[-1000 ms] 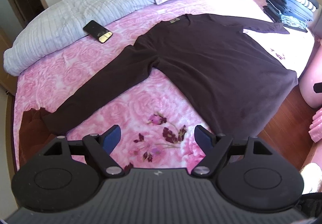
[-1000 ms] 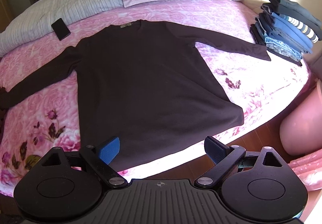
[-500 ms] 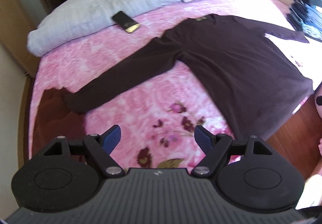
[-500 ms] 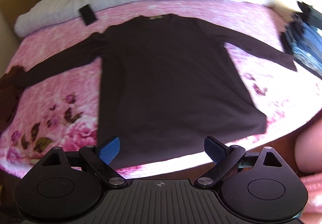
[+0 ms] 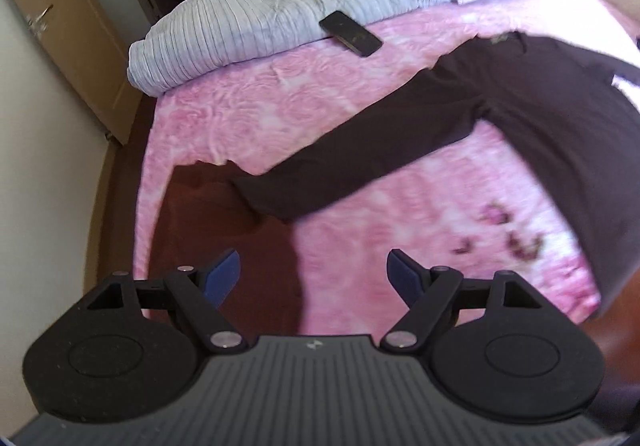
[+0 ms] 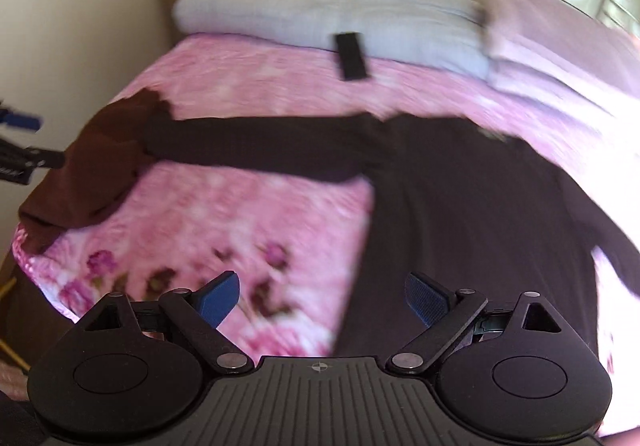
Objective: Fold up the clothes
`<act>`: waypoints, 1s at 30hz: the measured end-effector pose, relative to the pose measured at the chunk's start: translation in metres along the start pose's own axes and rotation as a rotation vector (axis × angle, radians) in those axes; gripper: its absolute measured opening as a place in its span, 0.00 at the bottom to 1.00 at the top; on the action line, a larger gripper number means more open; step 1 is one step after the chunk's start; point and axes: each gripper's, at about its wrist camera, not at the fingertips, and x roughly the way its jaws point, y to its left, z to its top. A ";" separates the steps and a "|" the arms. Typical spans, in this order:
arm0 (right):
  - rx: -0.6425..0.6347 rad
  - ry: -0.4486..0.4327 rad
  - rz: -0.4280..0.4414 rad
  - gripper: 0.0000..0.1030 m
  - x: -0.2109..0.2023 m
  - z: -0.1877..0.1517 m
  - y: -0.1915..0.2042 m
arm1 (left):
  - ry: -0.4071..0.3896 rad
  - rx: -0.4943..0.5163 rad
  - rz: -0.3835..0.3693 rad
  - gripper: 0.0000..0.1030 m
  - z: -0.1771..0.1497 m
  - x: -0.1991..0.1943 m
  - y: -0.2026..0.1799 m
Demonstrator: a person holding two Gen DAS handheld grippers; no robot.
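A dark long-sleeved shirt (image 5: 560, 117) lies flat on the pink floral bed (image 5: 248, 113), its left sleeve (image 5: 360, 165) stretched toward the bed's left corner. In the right wrist view the shirt (image 6: 472, 213) fills the right half and its sleeve (image 6: 260, 149) runs left. My left gripper (image 5: 314, 278) hovers open over the bed's near left corner, short of the cuff, holding nothing. My right gripper (image 6: 322, 298) is open and empty above the bed edge, at the shirt's lower left hem. The right wrist view is motion-blurred.
A black phone (image 5: 351, 33) rests at the foot of a grey rolled quilt (image 5: 280, 13). A brown cloth (image 6: 96, 165) drapes over the bed's left corner under the cuff. Lilac pillows (image 6: 560, 45) lie at the head. A wooden door (image 5: 60, 25) and wall stand left.
Both grippers have swung left: the views now centre on the left sleeve and the bed's left corner, and the folded clothes stack has left view. Both stay open.
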 end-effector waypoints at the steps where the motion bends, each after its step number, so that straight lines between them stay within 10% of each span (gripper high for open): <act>1: -0.028 0.003 0.016 0.90 0.012 0.012 0.013 | -0.004 0.012 0.001 0.75 0.002 0.007 0.010; 5: -0.137 0.012 0.101 0.56 0.069 0.057 0.068 | -0.024 0.060 -0.003 0.75 0.003 0.041 0.053; 19: -0.370 0.052 0.354 0.49 0.287 0.172 0.232 | 0.067 0.089 -0.017 0.75 -0.032 0.136 0.102; 30: -0.605 0.112 0.330 0.49 0.348 0.155 0.277 | 0.073 0.022 -0.016 0.75 -0.047 0.133 0.106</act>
